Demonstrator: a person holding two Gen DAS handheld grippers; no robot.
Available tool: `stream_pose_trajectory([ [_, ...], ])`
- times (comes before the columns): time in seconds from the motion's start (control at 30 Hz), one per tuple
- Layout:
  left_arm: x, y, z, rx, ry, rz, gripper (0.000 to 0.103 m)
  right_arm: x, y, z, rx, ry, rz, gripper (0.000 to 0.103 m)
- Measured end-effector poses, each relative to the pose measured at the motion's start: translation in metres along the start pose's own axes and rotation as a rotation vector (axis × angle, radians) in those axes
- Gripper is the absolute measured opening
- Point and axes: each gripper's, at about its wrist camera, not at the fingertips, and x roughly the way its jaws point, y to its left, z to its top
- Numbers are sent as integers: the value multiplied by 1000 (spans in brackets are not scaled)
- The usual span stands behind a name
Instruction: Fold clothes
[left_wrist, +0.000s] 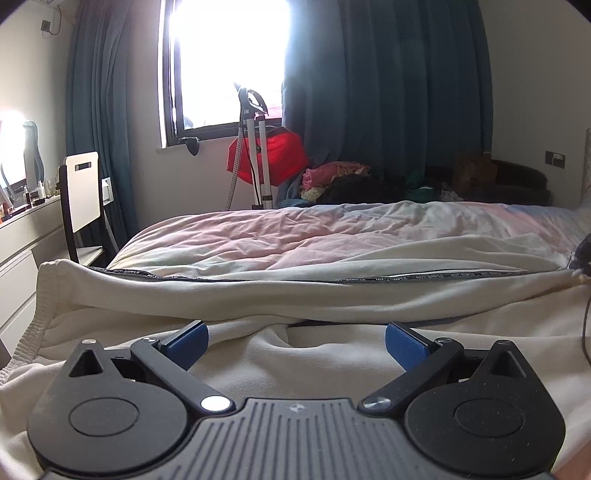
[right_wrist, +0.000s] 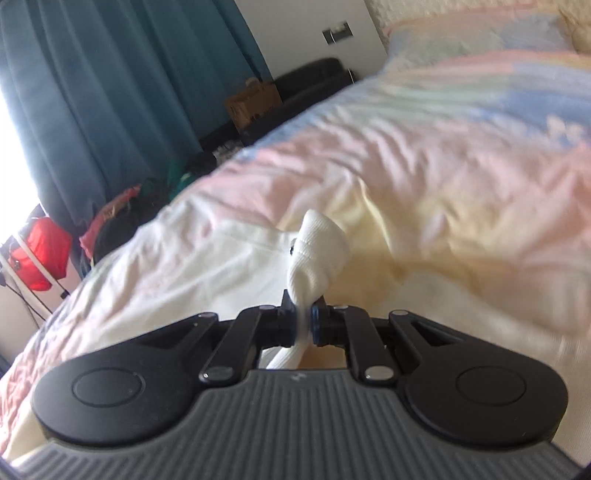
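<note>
- The left claw (left_wrist: 296, 341) is spread wide, its blue pads (left_wrist: 402, 343) resting on the cream garment (left_wrist: 258, 295) and gripping nothing.
- The garment lies across the near edge of the bed (left_wrist: 295, 236), its elastic hem at 9 o'clock and a dark printed tape running along the fold.
- The right claw (right_wrist: 305, 325) is pinched tight on a ribbed white cuff (right_wrist: 317, 254) of the garment, which bunches up toward 12 o'clock above the pastel quilt (right_wrist: 443, 166).
</note>
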Motion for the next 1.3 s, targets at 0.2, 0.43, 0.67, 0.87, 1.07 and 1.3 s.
stream_pose_trajectory([
  [0.2,0,4,2,-34,24,-2,103,-6,-13,-13,33,15,16,12],
  [0.43,-8,-4,4,1,2,-5,103,-20,-9,-11,-75,21,35,15],
  [0.67,-39,-18,12,29,-69,-27,103,-93,5,-10,-231,-12,111,97],
  [0.87,-77,-31,14,78,-137,-46,103,-190,35,-25,-407,-25,252,103],
  [1.07,-115,-43,5,128,-171,-67,103,-274,58,-57,-529,-65,410,103],
  [1.3,-128,-47,-8,95,-125,-83,103,-321,69,-99,-636,-45,464,103],
])
